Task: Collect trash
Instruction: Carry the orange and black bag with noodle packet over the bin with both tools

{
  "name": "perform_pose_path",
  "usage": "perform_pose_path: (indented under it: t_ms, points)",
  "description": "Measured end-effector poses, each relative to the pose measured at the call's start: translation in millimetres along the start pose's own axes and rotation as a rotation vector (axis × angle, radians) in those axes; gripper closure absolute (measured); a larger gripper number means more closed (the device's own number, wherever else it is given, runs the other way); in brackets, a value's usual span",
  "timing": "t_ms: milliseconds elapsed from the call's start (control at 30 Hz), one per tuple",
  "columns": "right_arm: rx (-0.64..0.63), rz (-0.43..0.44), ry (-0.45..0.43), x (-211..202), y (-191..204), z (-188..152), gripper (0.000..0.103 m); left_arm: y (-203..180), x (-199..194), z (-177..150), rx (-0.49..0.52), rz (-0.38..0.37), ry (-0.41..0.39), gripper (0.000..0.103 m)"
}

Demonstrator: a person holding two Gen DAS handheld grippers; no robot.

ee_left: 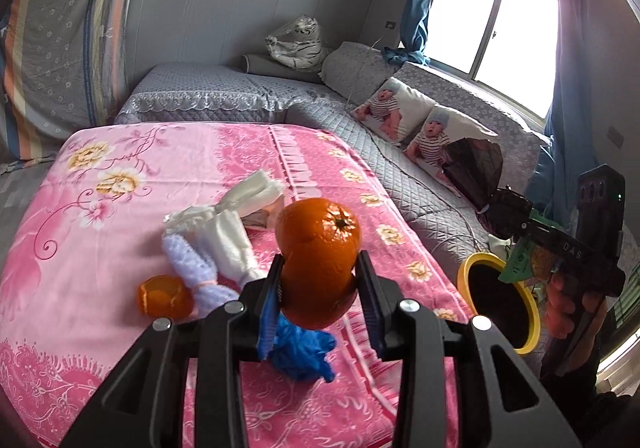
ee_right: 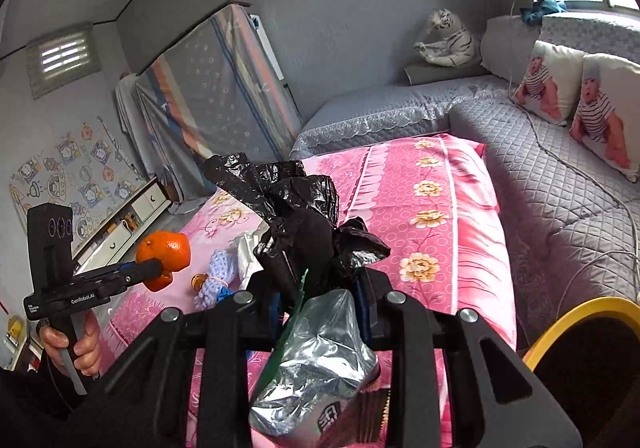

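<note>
Orange peel clamped between my left gripper pads, lifted above pink bedspread. Right gripper clamped on black bag and silver wrapper. Yellow bin near, at right. Carry over rim first, then open fingers. More peel and tissues remain on bedspread.

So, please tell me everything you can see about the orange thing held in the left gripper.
It is orange peel, bright and glossy, with a small dark stem scar near the top. It looks hollow rather than a whole fruit: two rounded lobes, the lower edge torn. The left gripper is shut on its lower part, one of the fingers on each side, holding it above the pink bedspread. Nothing else touches it.
</note>
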State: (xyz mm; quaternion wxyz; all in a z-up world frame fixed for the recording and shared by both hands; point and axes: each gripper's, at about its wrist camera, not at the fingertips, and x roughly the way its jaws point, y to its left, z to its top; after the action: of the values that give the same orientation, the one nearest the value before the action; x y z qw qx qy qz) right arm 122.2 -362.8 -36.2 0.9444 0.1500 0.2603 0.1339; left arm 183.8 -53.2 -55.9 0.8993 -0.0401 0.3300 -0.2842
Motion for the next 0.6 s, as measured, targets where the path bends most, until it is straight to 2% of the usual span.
perform_pose_path:
  t_ms: [300, 600]
  points:
    - [0.077, -0.144, -0.108, -72, -51, -9, 0.076, -83, 38, 25, 0.114, -0.074, -0.007, 0.069]
    - [0.2, -0.314, -0.164, -128, -117, -37, 0.076, -165, 78, 28, 0.216, -0.171, 0.029, 0.069]
